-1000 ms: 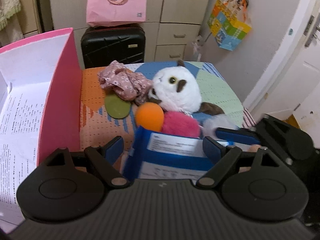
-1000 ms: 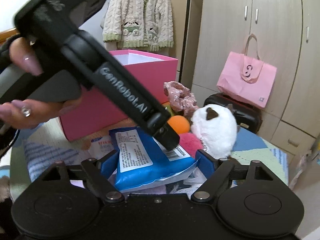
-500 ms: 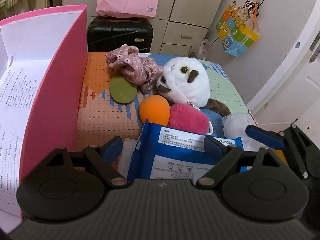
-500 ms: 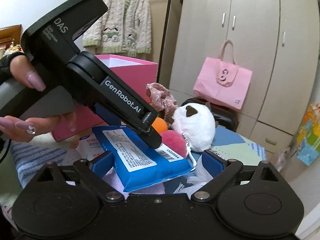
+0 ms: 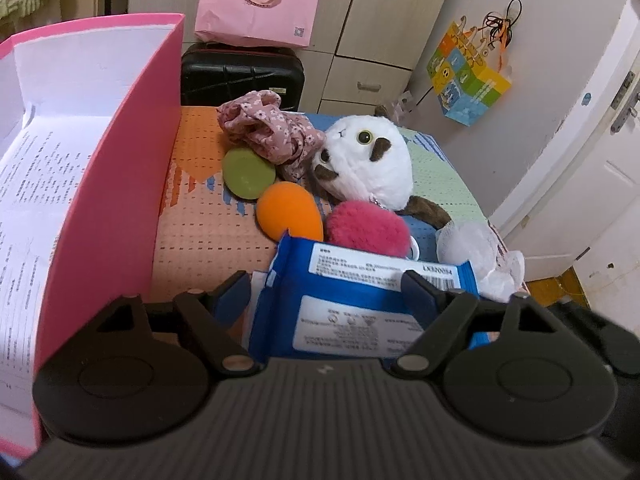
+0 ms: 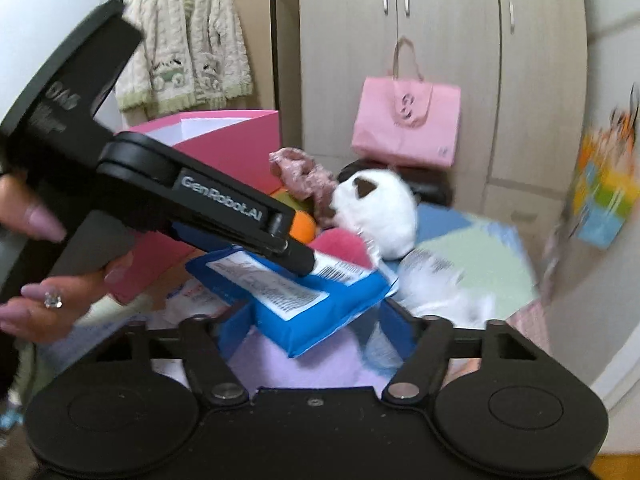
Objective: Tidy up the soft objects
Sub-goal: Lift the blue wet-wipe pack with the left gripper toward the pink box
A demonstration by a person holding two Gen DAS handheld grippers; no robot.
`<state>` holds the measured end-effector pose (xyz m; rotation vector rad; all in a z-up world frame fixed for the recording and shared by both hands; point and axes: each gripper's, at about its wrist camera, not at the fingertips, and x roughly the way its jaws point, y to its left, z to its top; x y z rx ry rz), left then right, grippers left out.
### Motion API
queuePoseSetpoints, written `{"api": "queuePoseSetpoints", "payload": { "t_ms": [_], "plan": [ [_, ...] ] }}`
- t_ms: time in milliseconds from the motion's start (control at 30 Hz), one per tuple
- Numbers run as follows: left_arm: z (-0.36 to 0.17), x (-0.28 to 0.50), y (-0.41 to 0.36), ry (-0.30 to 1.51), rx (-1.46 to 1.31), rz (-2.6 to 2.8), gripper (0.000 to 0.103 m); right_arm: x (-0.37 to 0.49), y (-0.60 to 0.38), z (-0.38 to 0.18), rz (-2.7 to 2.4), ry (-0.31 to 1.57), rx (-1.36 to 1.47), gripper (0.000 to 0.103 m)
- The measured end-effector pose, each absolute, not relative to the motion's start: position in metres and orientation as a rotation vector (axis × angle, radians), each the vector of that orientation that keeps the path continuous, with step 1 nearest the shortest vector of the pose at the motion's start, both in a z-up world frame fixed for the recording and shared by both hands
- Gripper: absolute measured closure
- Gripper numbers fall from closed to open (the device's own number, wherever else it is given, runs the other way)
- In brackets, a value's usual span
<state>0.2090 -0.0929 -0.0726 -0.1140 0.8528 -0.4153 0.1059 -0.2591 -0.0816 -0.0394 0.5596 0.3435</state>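
A blue soft pack with white labels (image 5: 360, 300) lies between the fingers of my left gripper (image 5: 328, 292), lifted off the mat; the jaws stand wide and the pack looks held between them. It also shows in the right wrist view (image 6: 304, 300), with the left gripper (image 6: 288, 256) across its top. My right gripper (image 6: 316, 320) is open and empty just under the pack. Behind lie an orange ball (image 5: 290, 212), a pink pompom (image 5: 368, 228), a green disc (image 5: 248, 174), a floral scrunchie (image 5: 272, 130) and a white plush cat (image 5: 368, 164).
A tall pink box (image 5: 116, 184) with white printed lining stands open at the left. A patterned mat (image 5: 208, 232) covers the surface. A black suitcase (image 5: 240, 76), pink bag (image 5: 260, 4) and cabinets stand behind. A white crumpled plastic bag (image 5: 480, 256) lies at the right.
My left gripper has risen and drawn back with the blue pack. My right gripper has swung right and moved away from the pack; its view is blurred.
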Motion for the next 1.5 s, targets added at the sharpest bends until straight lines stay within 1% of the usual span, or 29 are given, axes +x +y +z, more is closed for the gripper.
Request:
{"api": "queuePoseSetpoints", "payload": {
  "t_ms": [33,100,133,267,400,600,800,900,1033,1367,1500],
  "plan": [
    [-0.071,0.207,-0.092,0.854,-0.123,-0.434,0.031,0.108,-0.261,-0.083,0.355,0.568,-0.009,0.040],
    [-0.071,0.203,-0.090,0.864,-0.137,-0.488,0.031,0.110,-0.262,-0.086,0.359,0.573,0.020,0.040],
    [-0.071,0.199,-0.090,0.854,-0.125,-0.487,0.032,0.111,-0.262,-0.087,0.357,0.574,0.025,0.042],
    [-0.071,0.184,-0.091,0.795,-0.088,-0.471,0.036,0.110,-0.256,-0.091,0.363,0.565,0.027,0.043],
    [-0.067,0.176,-0.094,0.761,-0.048,-0.463,0.036,0.103,-0.252,-0.094,0.353,0.542,0.000,0.043],
    [-0.059,0.171,-0.091,0.801,-0.065,-0.510,0.036,0.097,-0.246,-0.086,0.341,0.512,-0.048,0.040],
    [-0.054,0.161,-0.088,0.803,-0.062,-0.524,0.035,0.091,-0.238,-0.077,0.312,0.501,-0.088,0.040],
    [-0.048,0.156,-0.085,0.812,-0.056,-0.542,0.032,0.089,-0.235,-0.070,0.305,0.500,-0.099,0.040],
    [-0.043,0.149,-0.081,0.836,-0.037,-0.557,0.032,0.082,-0.228,-0.064,0.292,0.516,-0.105,0.040],
    [-0.029,0.114,-0.058,0.827,0.014,-0.557,0.032,0.059,-0.208,-0.054,0.314,0.548,-0.102,0.040],
    [-0.025,0.105,-0.045,0.863,-0.006,-0.557,0.032,0.046,-0.197,-0.051,0.324,0.568,-0.097,0.040]
  ]
}}
